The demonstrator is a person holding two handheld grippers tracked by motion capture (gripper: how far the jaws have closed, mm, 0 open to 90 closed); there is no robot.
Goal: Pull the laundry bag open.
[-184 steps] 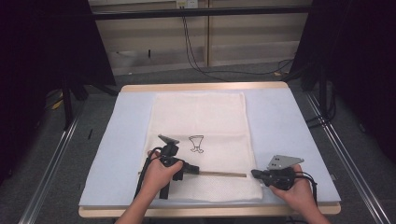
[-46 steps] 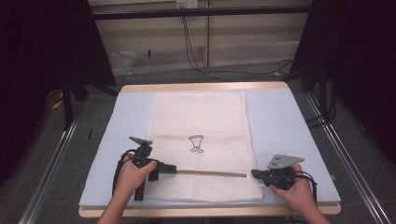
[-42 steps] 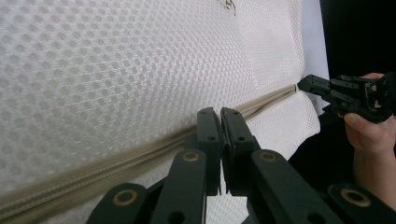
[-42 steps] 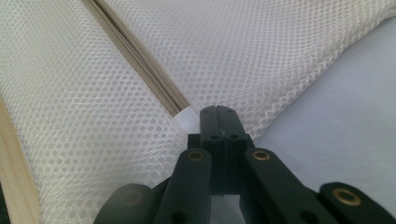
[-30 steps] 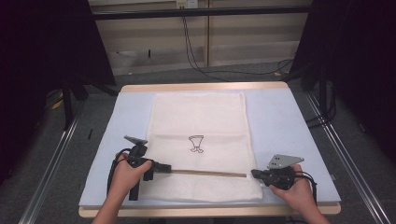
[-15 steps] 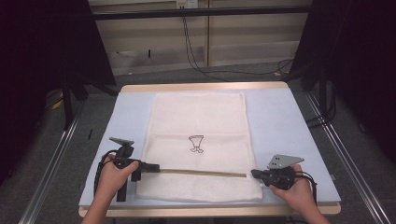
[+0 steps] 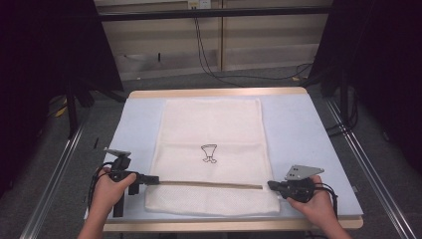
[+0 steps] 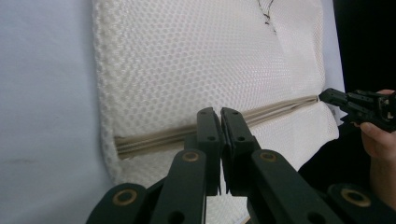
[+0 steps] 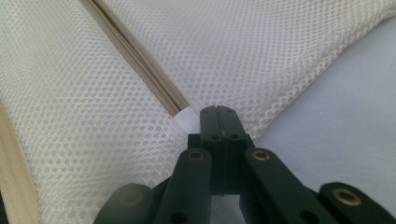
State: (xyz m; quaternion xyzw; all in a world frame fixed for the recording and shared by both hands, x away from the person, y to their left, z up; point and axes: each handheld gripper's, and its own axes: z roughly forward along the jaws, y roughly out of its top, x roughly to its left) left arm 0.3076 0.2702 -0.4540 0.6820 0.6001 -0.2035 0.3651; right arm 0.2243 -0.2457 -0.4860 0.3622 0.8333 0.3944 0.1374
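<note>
a white mesh laundry bag (image 7: 211,154) lies flat on a pale blue desk (image 7: 303,134), its long side running away from the person. a small dark line drawing (image 7: 208,153) sits near the middle of the bag. a tan zipper (image 7: 209,183) runs straight across the bag near the edge closest to the person.

the left hand-held gripper (image 7: 149,179) is at the left end of the zipper, at the bag's left edge, with a hand (image 7: 107,186) wrapped around its black body. in the left gripper view, its two black jaws are pressed together with only a thin slit between them, tips resting over the zipper band (image 8: 187,133); whether they pinch the zipper pull cannot be told, since the jaws cover that spot.

the right hand-held gripper (image 7: 271,185) is at the right end of the zipper, near the bag's right corner, held by the other hand (image 7: 316,204). in the right gripper view, its jaws are fully together, and a small white tab (image 9: 187,119) at the end of the zipper (image 9: 140,60) meets the jaw tips; whether the tab is clamped cannot be told.

both grippers lie low over the desk, pointing toward each other along the zipper line, well apart.
</note>
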